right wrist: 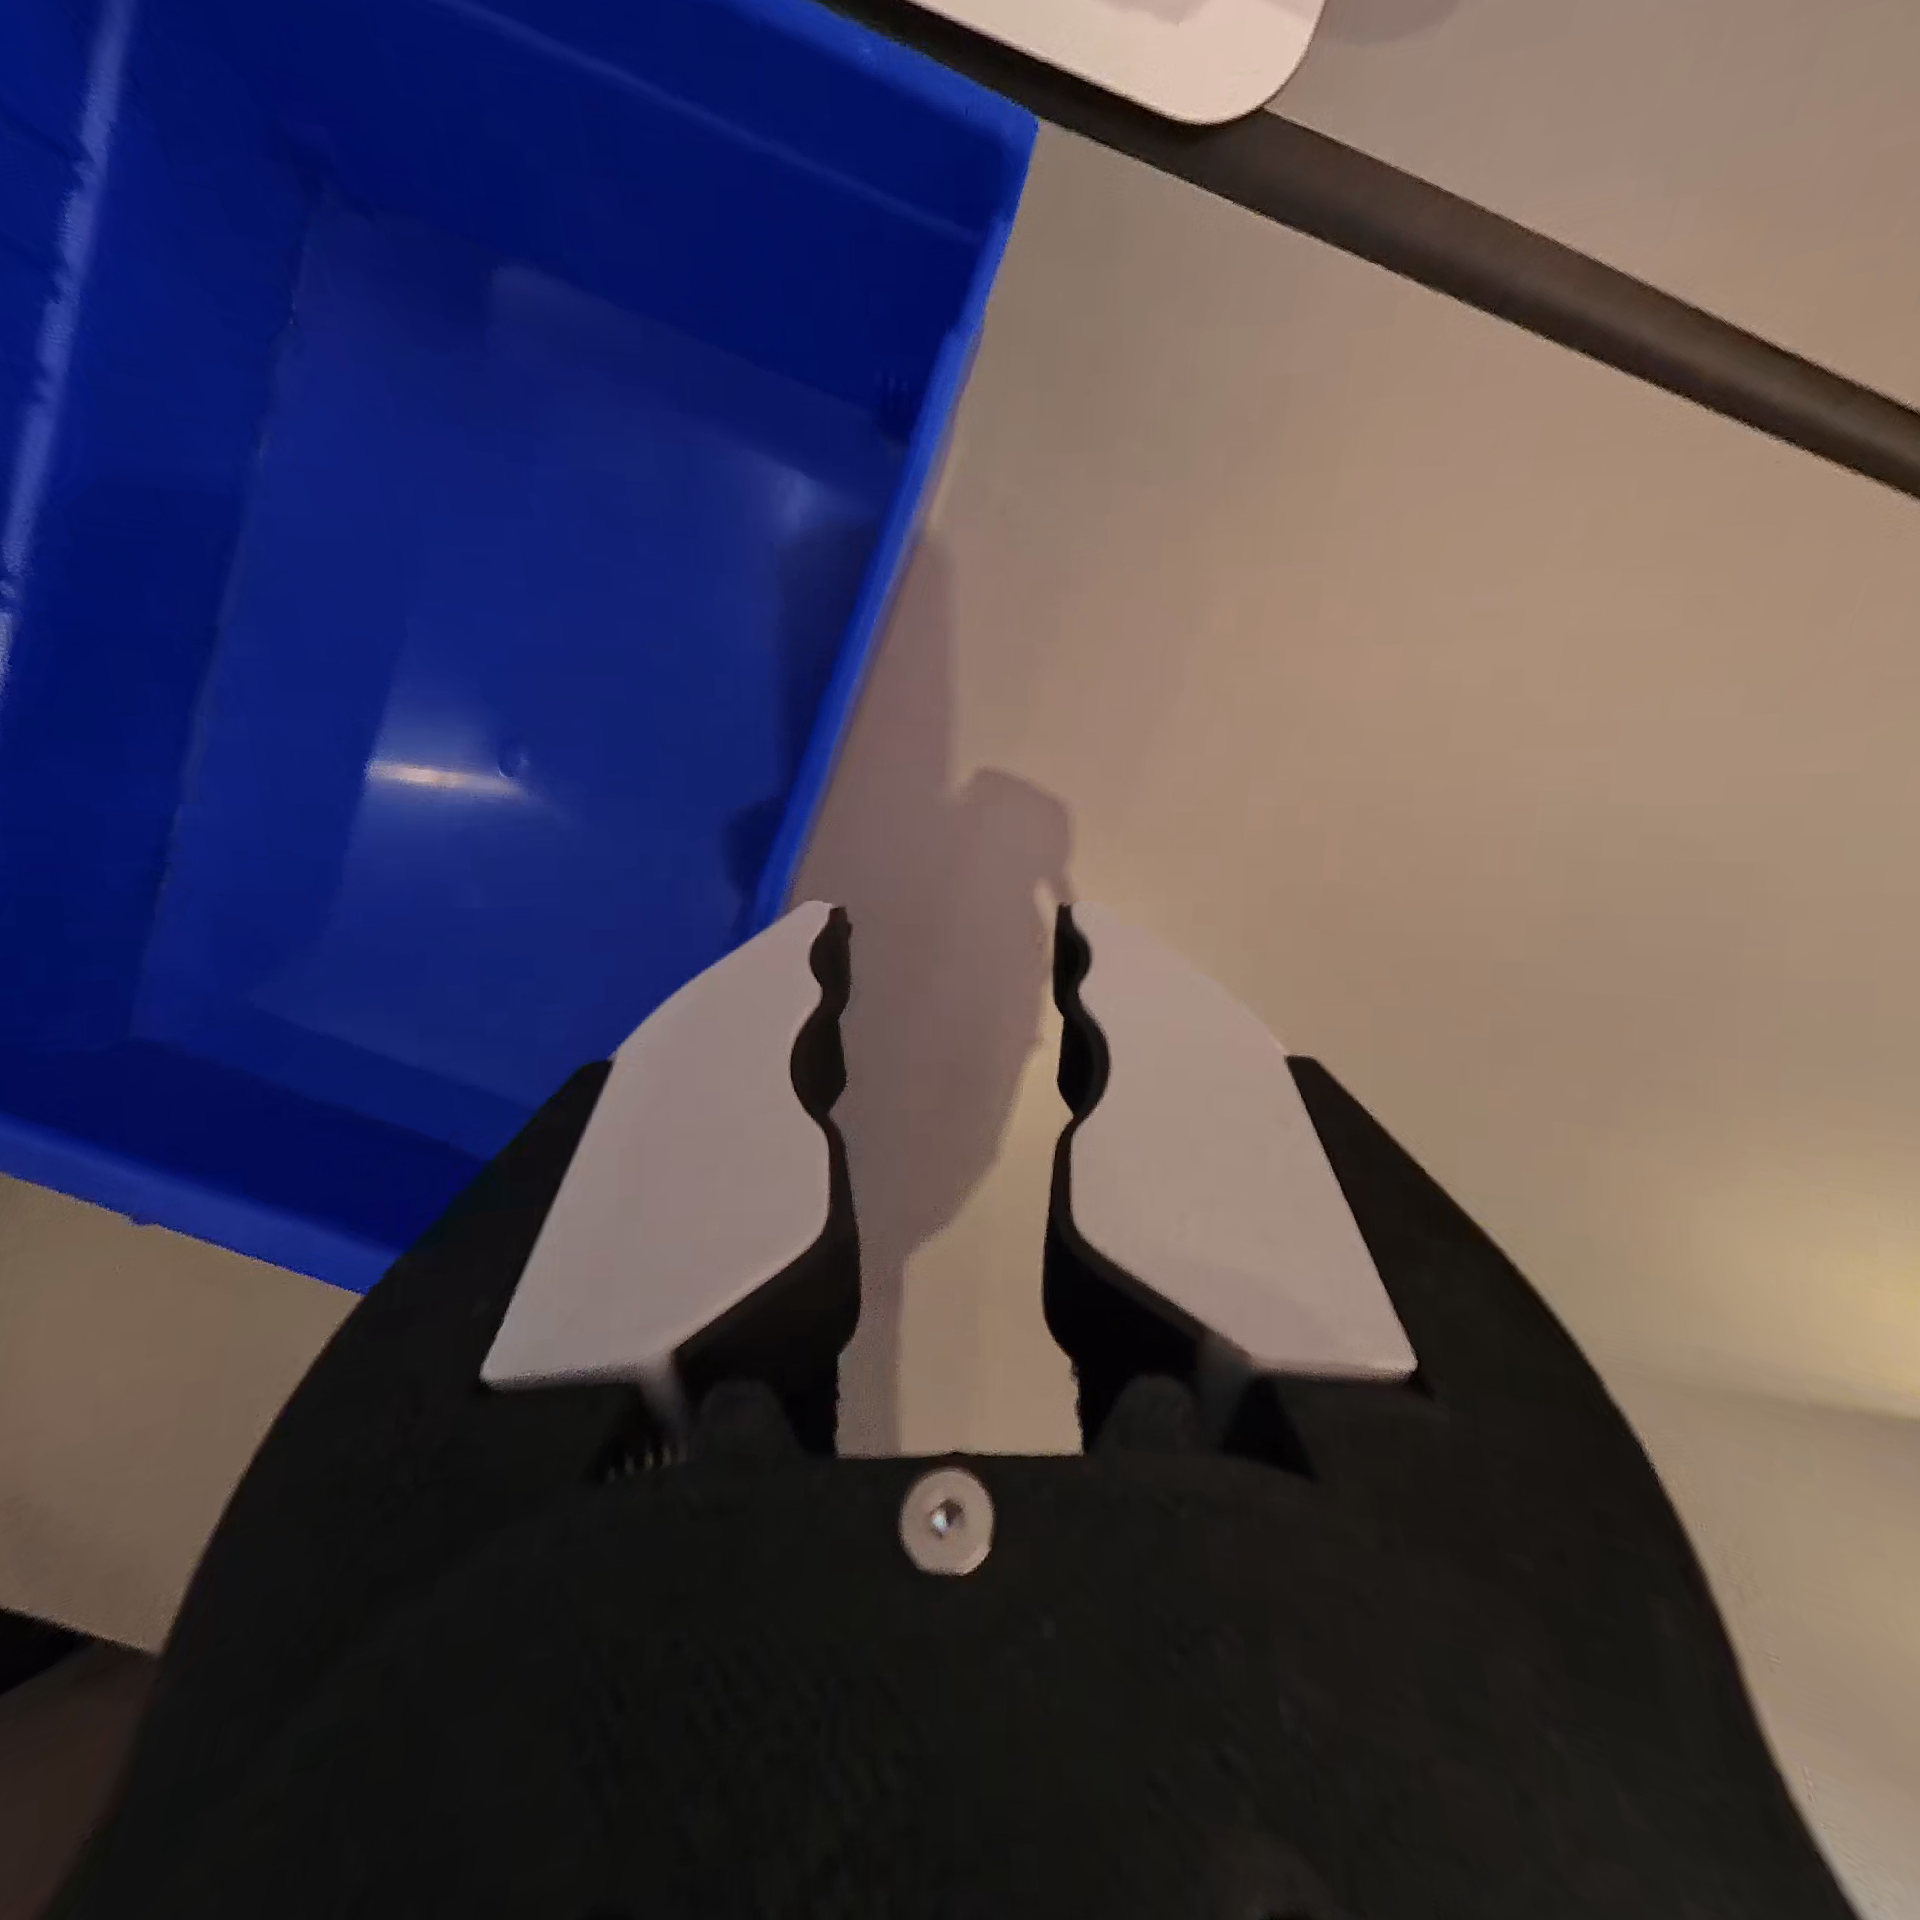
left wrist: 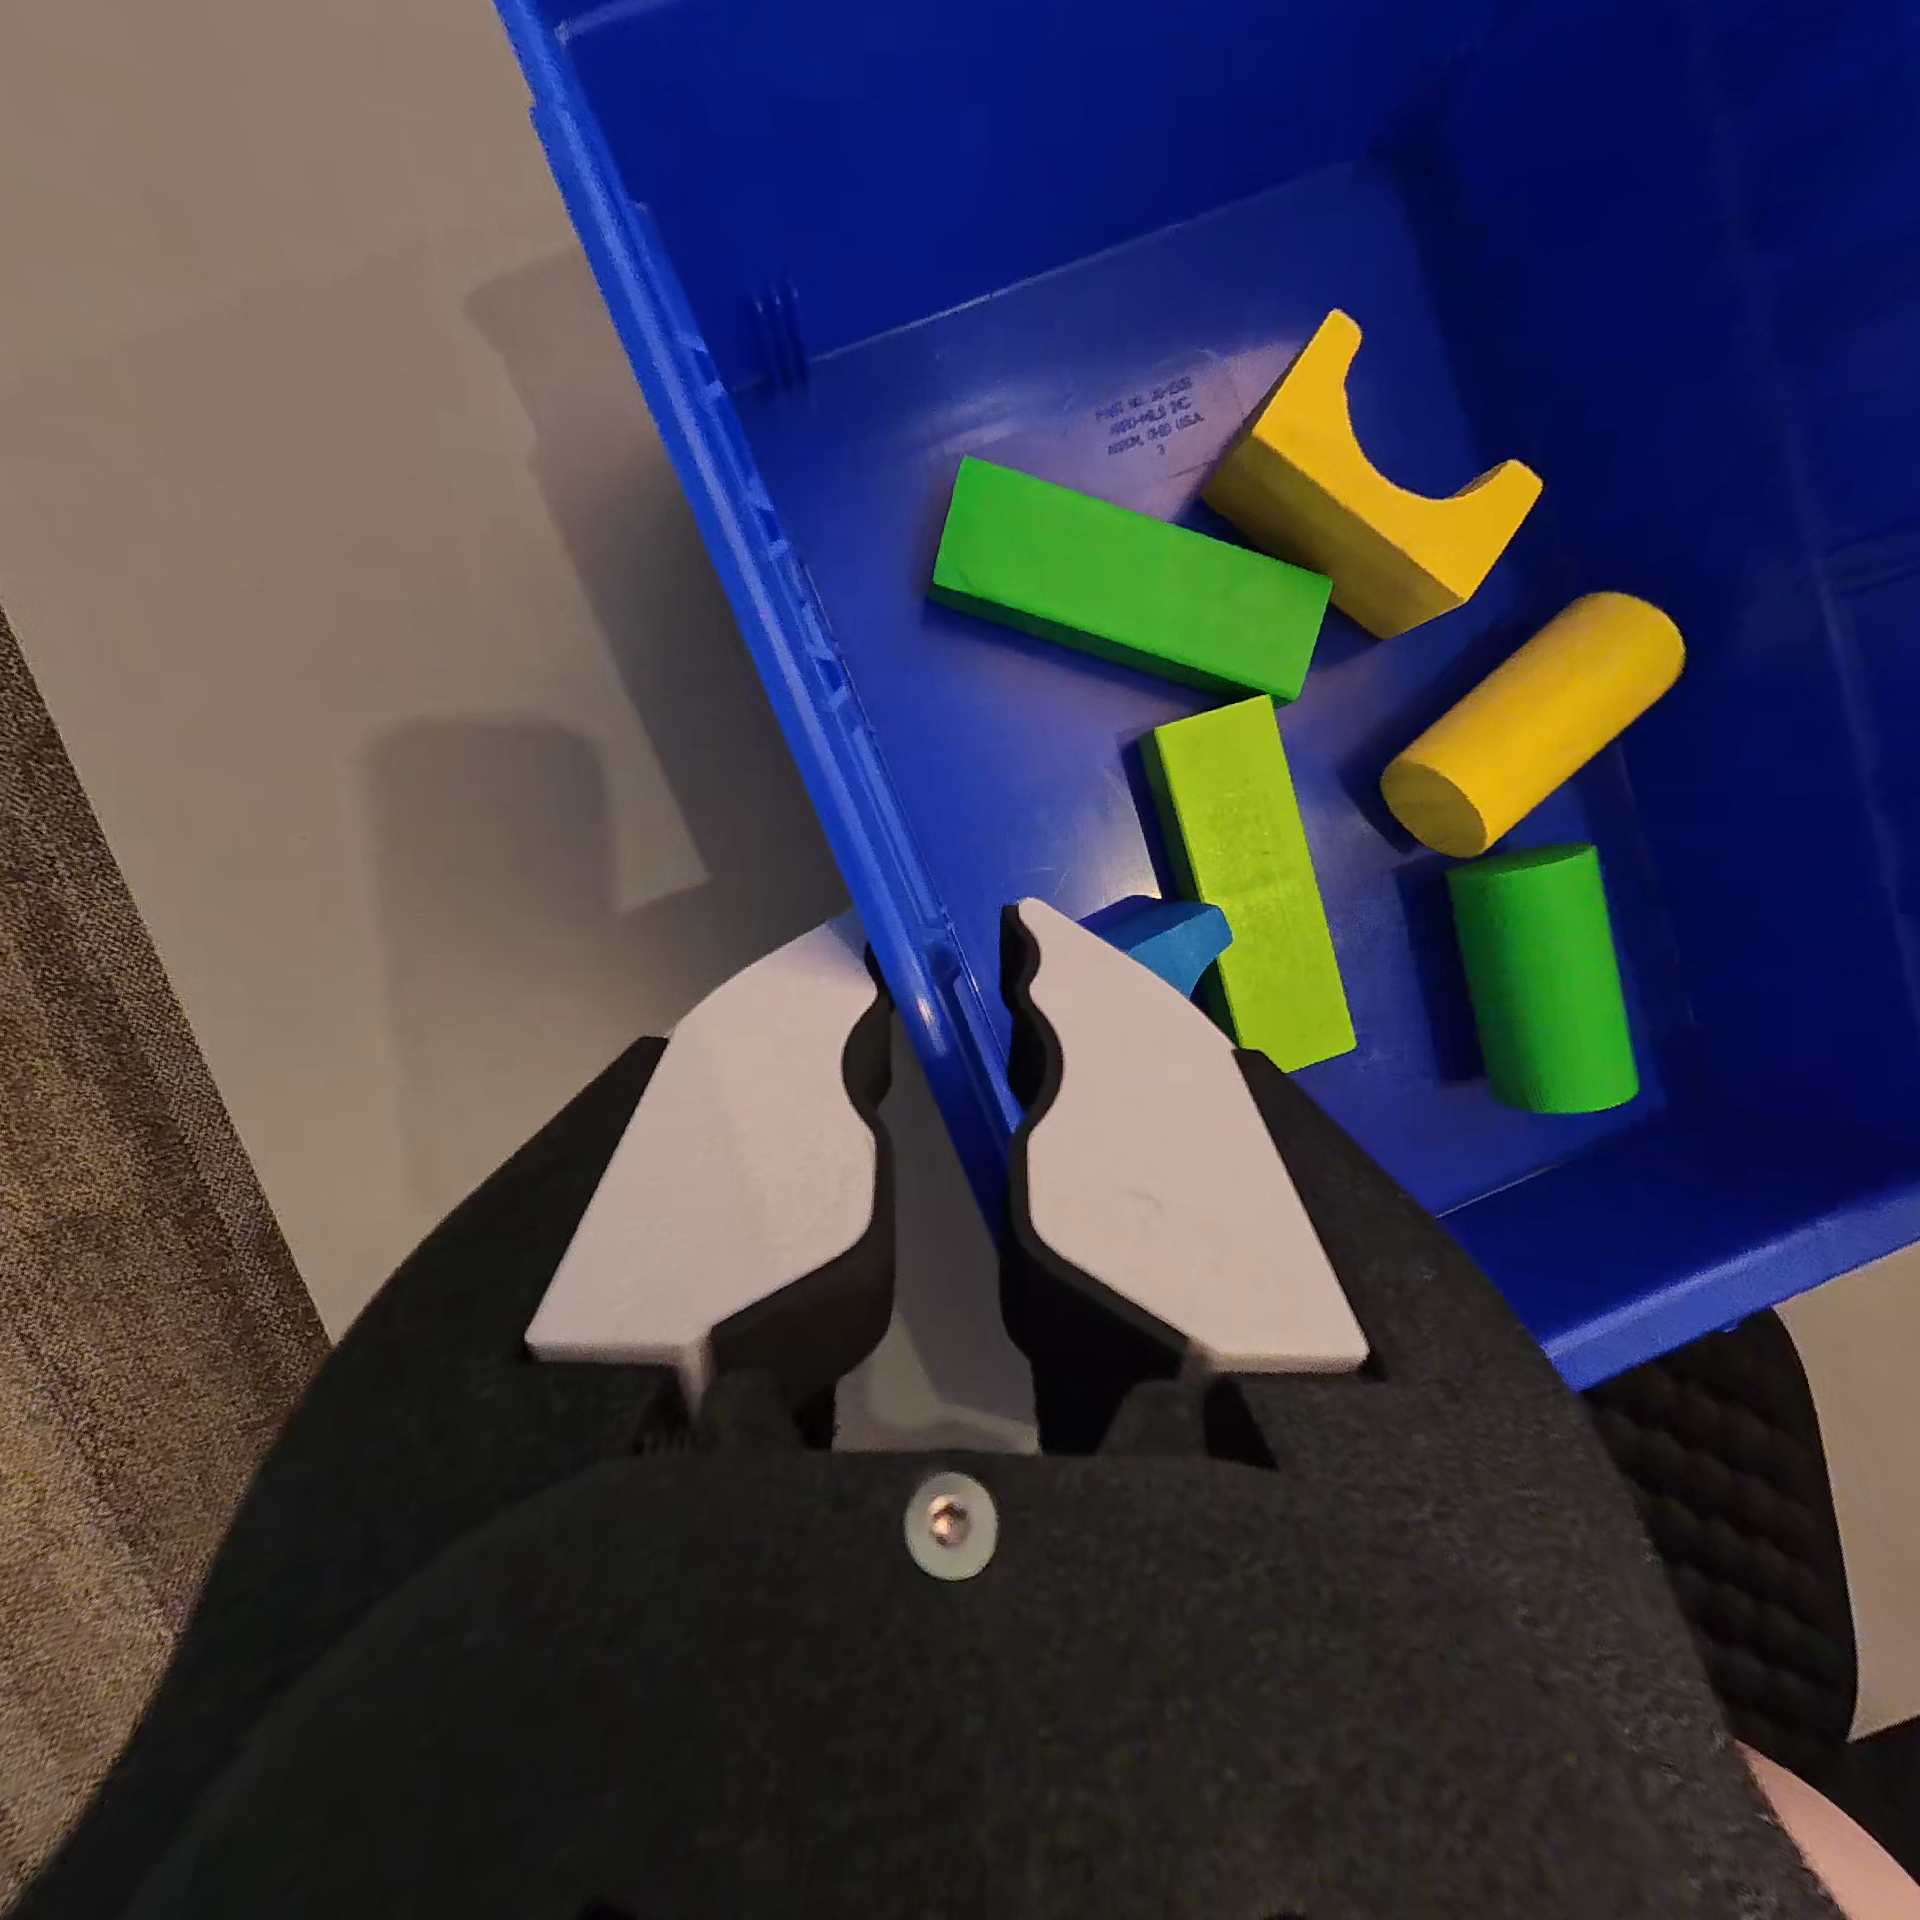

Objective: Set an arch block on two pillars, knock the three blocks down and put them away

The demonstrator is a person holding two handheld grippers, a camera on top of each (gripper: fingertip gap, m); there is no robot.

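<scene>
A blue bin (left wrist: 1143, 208) holds a yellow arch block (left wrist: 1371, 488), a yellow cylinder (left wrist: 1538, 717), a green cylinder (left wrist: 1543, 977), two green bar blocks (left wrist: 1132, 577) (left wrist: 1247, 883) and a blue block (left wrist: 1164, 935) partly hidden by my finger. My left gripper (left wrist: 935, 935) straddles the bin's left wall, one finger outside and one inside, closed on it. My right gripper (right wrist: 951, 914) is open and empty, above the table just right of the blue bin (right wrist: 520, 623). The part of the bin's inside seen in that blurred view shows no blocks.
The bin stands on a beige table (left wrist: 312, 416); carpet floor (left wrist: 104, 1143) lies past its left edge. A black textured pad (left wrist: 1714, 1507) lies near the bin's front corner. A dark bar (right wrist: 1558, 281) and a white object (right wrist: 1143, 52) lie beyond the right gripper. The left gripper is farther from the white object (right wrist: 1143, 52), some 50 cm, than the right, some 25 cm.
</scene>
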